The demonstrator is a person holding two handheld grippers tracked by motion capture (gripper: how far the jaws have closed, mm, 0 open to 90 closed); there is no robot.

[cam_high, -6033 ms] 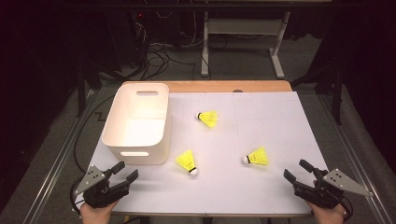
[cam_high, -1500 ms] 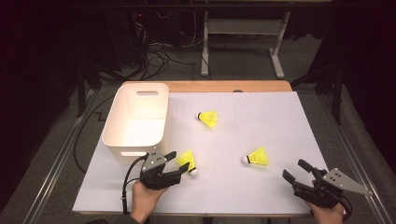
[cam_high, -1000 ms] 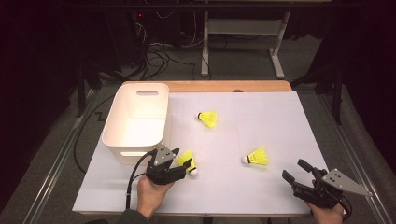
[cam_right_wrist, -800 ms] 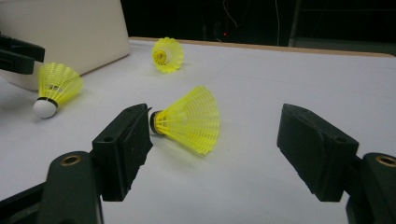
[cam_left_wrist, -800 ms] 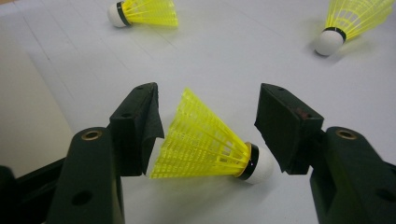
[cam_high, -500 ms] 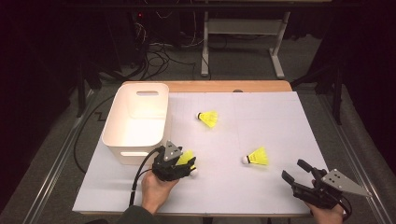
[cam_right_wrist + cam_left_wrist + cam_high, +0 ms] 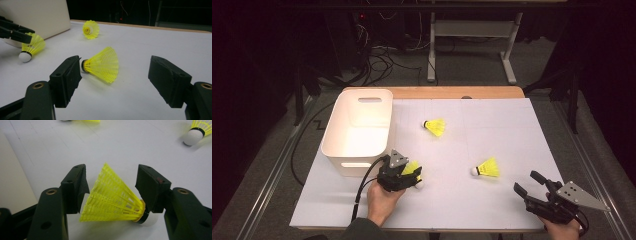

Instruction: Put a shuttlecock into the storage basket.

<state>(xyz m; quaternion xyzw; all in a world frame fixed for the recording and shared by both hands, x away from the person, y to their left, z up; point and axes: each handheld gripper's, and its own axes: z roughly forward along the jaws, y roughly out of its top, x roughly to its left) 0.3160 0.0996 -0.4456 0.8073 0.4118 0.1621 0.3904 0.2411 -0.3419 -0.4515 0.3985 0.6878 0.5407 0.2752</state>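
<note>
In the high view, the left tongs sat low on the white surface, just right of the near corner of the white bin, with the nearest yellow shuttlecock between their jaws. The bin stood close by, probably so the shuttlecock could be lifted straight in. Two more lay further off: a far shuttlecock toward the middle and a right shuttlecock near the right tongs, which rested spread at the near right edge, holding nothing.

The left gripper view gave what the high view could not — the actual fit. The nearest shuttlecock lay on its side, cork toward the right jaw, the skirt's open rim toward the left jaw. The jaws had just been closing on it but were not yet pinching; a sliver of gap seemed to remain on each side. Gripping across the length rather than the soft skirt wall would likely keep it from crushing.

The right gripper view looked along its own wide-open jaws at the right shuttlecock, well ahead of the pads — and showed the left tongs over their shuttlecock at the far left.
</note>
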